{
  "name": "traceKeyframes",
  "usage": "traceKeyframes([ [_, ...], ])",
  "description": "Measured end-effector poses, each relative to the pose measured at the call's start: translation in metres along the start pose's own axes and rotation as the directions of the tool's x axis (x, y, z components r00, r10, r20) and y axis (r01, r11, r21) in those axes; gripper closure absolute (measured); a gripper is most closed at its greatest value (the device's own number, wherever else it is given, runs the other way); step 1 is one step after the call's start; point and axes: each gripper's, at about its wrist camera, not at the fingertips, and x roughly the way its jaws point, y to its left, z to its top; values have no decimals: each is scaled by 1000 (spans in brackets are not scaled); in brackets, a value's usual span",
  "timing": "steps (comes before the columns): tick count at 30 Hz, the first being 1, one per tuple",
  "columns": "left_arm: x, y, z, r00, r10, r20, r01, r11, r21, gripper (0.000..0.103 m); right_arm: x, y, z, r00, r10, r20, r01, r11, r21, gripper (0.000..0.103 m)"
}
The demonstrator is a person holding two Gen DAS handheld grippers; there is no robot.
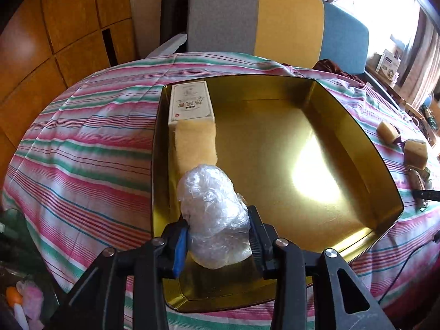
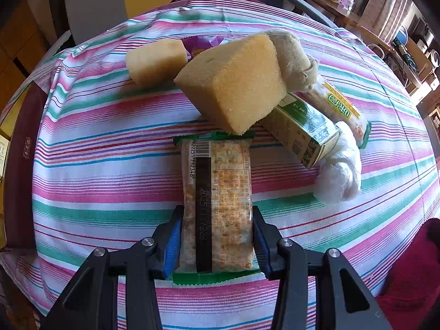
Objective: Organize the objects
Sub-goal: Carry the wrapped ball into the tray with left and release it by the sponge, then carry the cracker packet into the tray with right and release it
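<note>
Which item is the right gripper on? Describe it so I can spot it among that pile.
On the striped tablecloth, right of the gold tin, is a cluster of sponges and packets. Nearest the camera, the right gripper clamps a flat snack packet. Unlike its neighbours, it is clear with green crimped ends, a barcode and a black date strip.

My desk wears pink, green and white stripes; the tin tray shines gold, the sponge is yellow, my tool's pads blue.
</note>
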Motion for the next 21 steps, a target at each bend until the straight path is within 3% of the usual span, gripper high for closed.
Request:
traceKeyframes([
  [7, -15, 4, -8, 997, 54, 46, -55, 998, 13, 56, -6, -3, -4, 1000, 0, 7, 0, 1000, -30, 57],
  [12, -30, 16, -13, 994, 60, 92, -55, 997, -55, 56, -16, -8, -15, 1000, 9, 13, -8, 997, -75, 57],
  [13, -33, 18, -14, 993, 63, 104, -56, 996, -66, 55, -17, 5, -22, 1000, 17, 12, -16, 997, -78, 57],
  [14, -35, 19, -15, 992, 65, 111, -56, 995, -77, 54, -20, 23, -35, 999, 31, 11, -30, 996, -79, 57],
  [17, -40, 25, -17, 990, 64, 123, -50, 992, -112, 49, -22, 45, -28, 995, 97, 16, -95, 992, -80, 57],
  [21, -45, 31, -19, 988, 69, 139, -49, 988, -145, 45, -65, 66, -35, 972, 217, 86, -208, 973, -104, 57],
])
